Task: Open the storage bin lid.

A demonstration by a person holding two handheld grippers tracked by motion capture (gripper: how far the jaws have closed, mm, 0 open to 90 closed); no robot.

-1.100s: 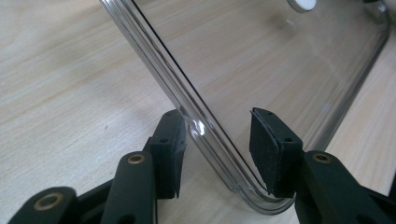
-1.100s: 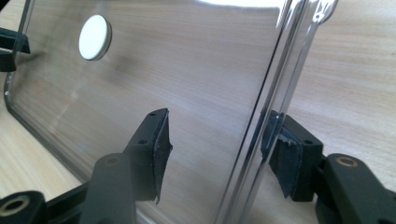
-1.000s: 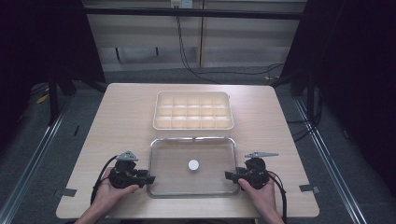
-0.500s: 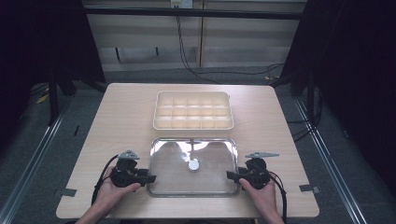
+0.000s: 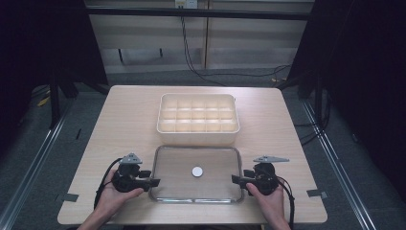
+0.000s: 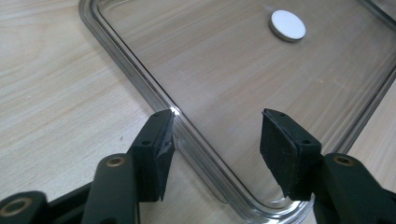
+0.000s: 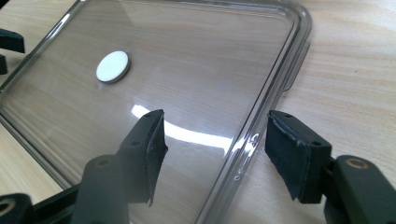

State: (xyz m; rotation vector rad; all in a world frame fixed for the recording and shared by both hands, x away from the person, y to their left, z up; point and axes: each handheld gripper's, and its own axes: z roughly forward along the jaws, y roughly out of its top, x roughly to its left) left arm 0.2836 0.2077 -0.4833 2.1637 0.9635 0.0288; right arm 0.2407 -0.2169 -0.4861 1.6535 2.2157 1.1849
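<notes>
A clear plastic lid (image 5: 210, 158) lies flat on the wooden table, with a small white disc (image 5: 197, 171) at its middle. My left gripper (image 5: 154, 182) is at the lid's left edge. In the left gripper view it (image 6: 217, 126) stands open, its jaws on either side of the lid's rim (image 6: 187, 135), and the disc (image 6: 288, 25) lies farther off. My right gripper (image 5: 235, 179) is at the lid's right edge. It (image 7: 215, 126) is open in the right gripper view, its jaws either side of the rim (image 7: 261, 126), and the disc (image 7: 112, 66) lies beyond.
A cream box (image 5: 198, 136) divided into several compartments stands just behind the lid. Bare table (image 5: 124, 124) lies to both sides. Cables trail from each gripper toward the table's front edge. Dark floor and rails surround the table.
Half a second ago the lid showed a bright reflection across its surface, and that glare is now gone. Both grippers stay at the lid's side edges, barely moved.
</notes>
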